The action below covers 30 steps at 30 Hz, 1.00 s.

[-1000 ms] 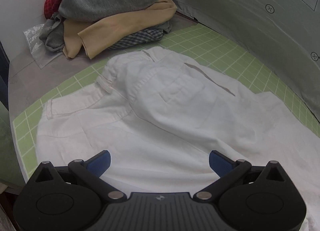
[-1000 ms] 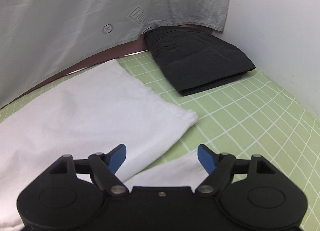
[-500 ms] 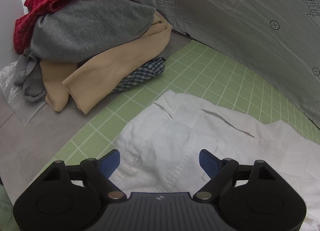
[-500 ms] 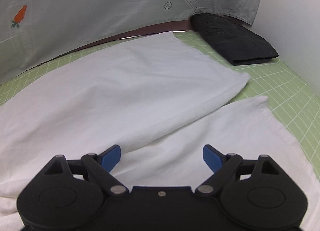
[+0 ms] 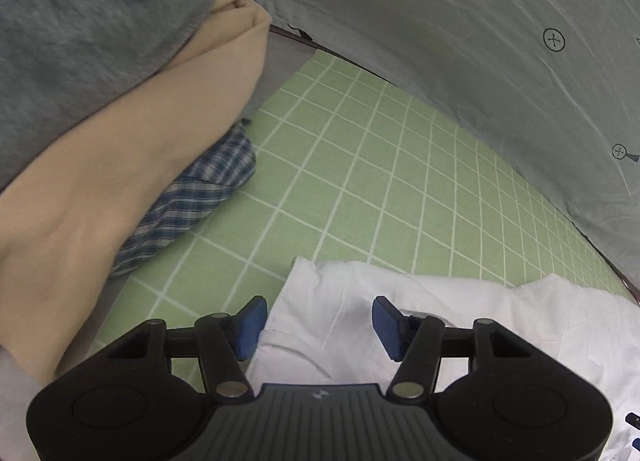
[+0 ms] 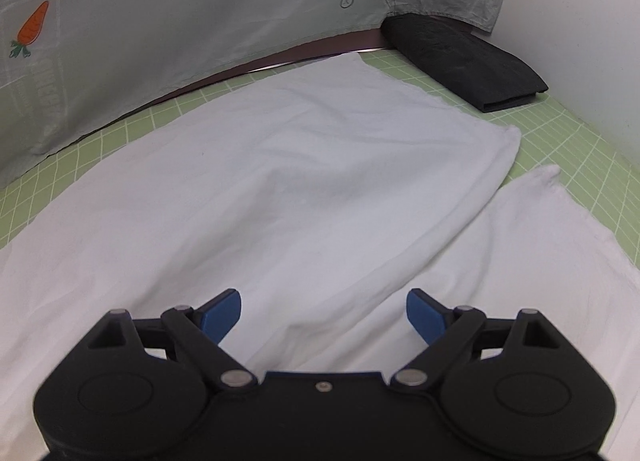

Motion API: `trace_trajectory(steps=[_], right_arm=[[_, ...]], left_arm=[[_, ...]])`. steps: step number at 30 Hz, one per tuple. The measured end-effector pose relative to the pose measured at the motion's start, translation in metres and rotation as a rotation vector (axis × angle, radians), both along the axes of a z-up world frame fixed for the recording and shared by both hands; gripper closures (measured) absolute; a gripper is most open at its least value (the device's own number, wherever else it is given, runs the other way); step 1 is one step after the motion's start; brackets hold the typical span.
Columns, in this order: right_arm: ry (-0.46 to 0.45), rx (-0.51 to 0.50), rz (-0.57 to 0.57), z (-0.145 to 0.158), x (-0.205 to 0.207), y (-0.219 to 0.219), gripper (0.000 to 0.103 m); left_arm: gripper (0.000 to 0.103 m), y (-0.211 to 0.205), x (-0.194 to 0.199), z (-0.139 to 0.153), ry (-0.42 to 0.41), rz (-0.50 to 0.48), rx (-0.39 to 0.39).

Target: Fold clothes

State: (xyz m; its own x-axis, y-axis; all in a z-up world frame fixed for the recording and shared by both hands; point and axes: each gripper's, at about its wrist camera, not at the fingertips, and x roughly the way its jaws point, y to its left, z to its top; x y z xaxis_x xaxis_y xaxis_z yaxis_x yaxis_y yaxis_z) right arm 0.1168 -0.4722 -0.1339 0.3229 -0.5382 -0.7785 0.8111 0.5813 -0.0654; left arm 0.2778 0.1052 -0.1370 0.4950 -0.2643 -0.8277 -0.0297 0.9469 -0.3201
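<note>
On the green mat point(image 5: 360, 165), your white trousers point(image 6: 280, 181) lie spread, bare mat beyond their top edge, left tool point(image 5: 318, 323) spread wide over that corner, right tool point(image 6: 323, 311) wide apart above the legs, gripping nothing.

The left camera sits on the left hand-held gripper point(image 5: 318, 325) and looks forward, low and very near the green mat point(image 5: 360, 181). It faces a pile of clothes point(image 5: 100, 121) close by and the grey sheet point(image 5: 480, 41) behind. The right camera sits on the right hand-held gripper point(image 6: 324, 313), a bit higher, facing along the mat toward the black cloth point(image 6: 460, 61). Both views share the white pants point(image 5: 440, 321), mat and sheet.
</note>
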Motion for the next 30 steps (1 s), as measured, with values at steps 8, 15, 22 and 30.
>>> trace_trajectory(steps=[8, 15, 22, 30], right_arm=[[0.080, -0.031, 0.012, 0.002, 0.004, 0.008, 0.013], [0.111, -0.038, 0.043, -0.003, 0.010, 0.014, 0.013], [0.077, -0.010, 0.042, -0.006, 0.007, 0.010, 0.013], [-0.012, 0.086, -0.056, -0.020, -0.005, -0.015, 0.015]], left_arm=[[0.092, 0.013, 0.012, 0.015, -0.146, 0.135, -0.079], [0.084, 0.009, 0.028, -0.002, -0.113, 0.232, 0.027], [0.050, 0.001, 0.016, 0.010, -0.101, 0.229, 0.033], [0.019, -0.011, -0.018, 0.027, -0.118, 0.190, 0.116]])
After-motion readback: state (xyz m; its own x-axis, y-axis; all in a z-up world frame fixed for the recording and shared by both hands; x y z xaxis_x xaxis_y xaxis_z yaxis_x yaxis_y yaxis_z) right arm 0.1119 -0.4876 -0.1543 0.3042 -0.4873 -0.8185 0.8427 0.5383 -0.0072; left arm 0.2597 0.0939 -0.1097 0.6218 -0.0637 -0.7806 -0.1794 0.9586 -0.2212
